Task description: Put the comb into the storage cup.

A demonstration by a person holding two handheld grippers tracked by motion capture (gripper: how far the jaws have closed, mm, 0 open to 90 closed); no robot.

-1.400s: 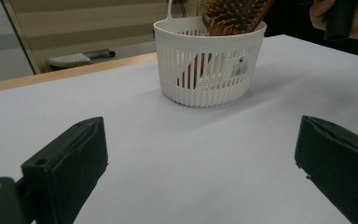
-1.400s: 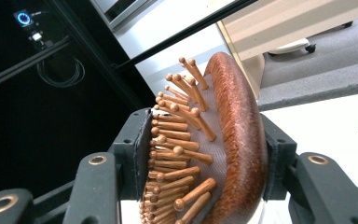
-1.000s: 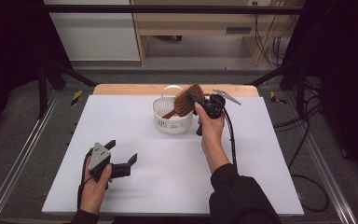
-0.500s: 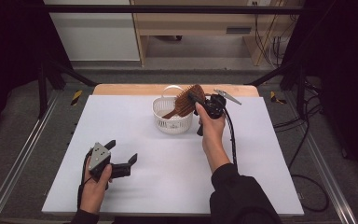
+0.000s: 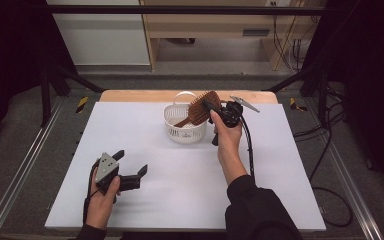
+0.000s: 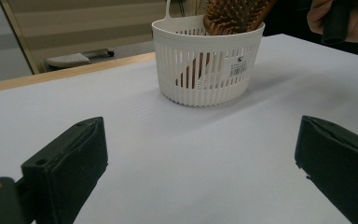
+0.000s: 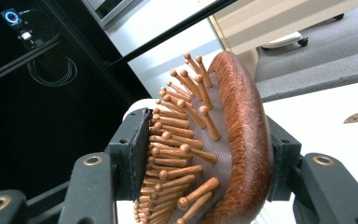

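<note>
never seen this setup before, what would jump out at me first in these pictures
The wooden hairbrush stands out: the right tongs clamp its head, one pad on the bristle pins and one on the back, with its handle down in the white slotted basket at the table's far middle. Near the front left, the left tongs rest open on the white table.

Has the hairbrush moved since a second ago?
No. The hairbrush sits in the same spot over the white basket, clamped in the right gripper, handle end inside.
</note>
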